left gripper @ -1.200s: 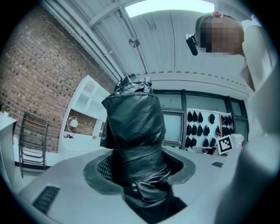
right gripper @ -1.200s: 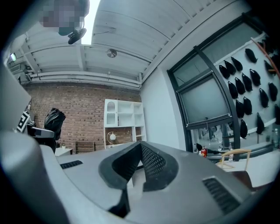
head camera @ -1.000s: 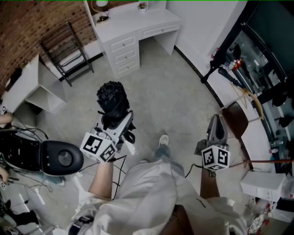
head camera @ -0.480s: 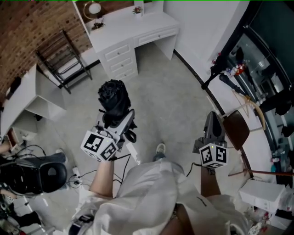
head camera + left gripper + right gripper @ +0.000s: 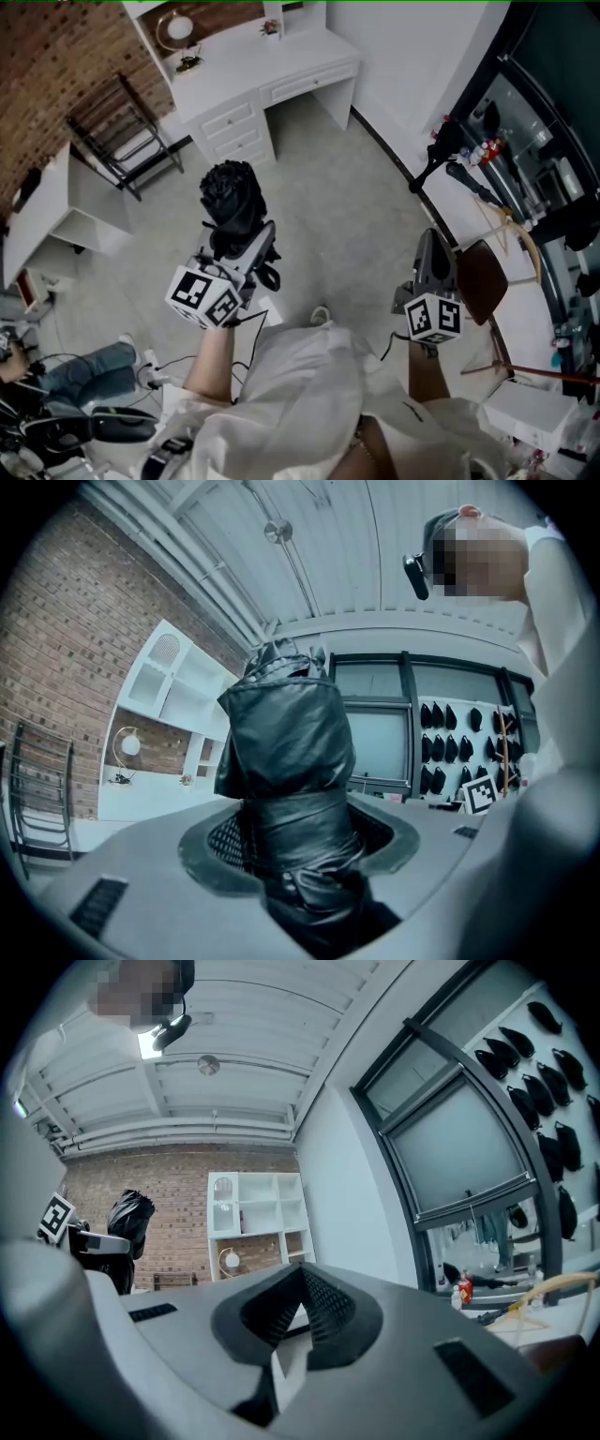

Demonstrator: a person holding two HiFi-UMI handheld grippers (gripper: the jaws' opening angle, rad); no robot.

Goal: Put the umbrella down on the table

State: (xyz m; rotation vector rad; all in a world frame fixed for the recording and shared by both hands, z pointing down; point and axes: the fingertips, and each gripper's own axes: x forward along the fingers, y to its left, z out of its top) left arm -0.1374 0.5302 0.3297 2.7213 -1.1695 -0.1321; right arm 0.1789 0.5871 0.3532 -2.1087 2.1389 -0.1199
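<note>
A folded black umbrella (image 5: 230, 197) stands upright in my left gripper (image 5: 246, 246), whose jaws are shut on its lower part. In the left gripper view the umbrella (image 5: 286, 761) fills the gap between the jaws of the left gripper (image 5: 300, 841) and hides what lies straight ahead. My right gripper (image 5: 433, 242) is held at the same height to the right, shut and empty, its tips meeting in its own view (image 5: 298, 1283). From there the umbrella (image 5: 129, 1213) shows at far left. The white table (image 5: 253, 56) with drawers stands ahead against the wall.
A round lamp (image 5: 178, 28) sits on the table. A black folding chair (image 5: 117, 117) stands to the table's left, with a white cabinet (image 5: 56, 187) beyond it. A brown chair (image 5: 478, 267) and a black stand (image 5: 441, 141) are at right. Someone's legs (image 5: 84, 366) and cables lie lower left.
Both grippers have travelled forward across the floor toward the white table, keeping their poses. The black seat at lower left has dropped out of view. The grip on the umbrella is unchanged.
</note>
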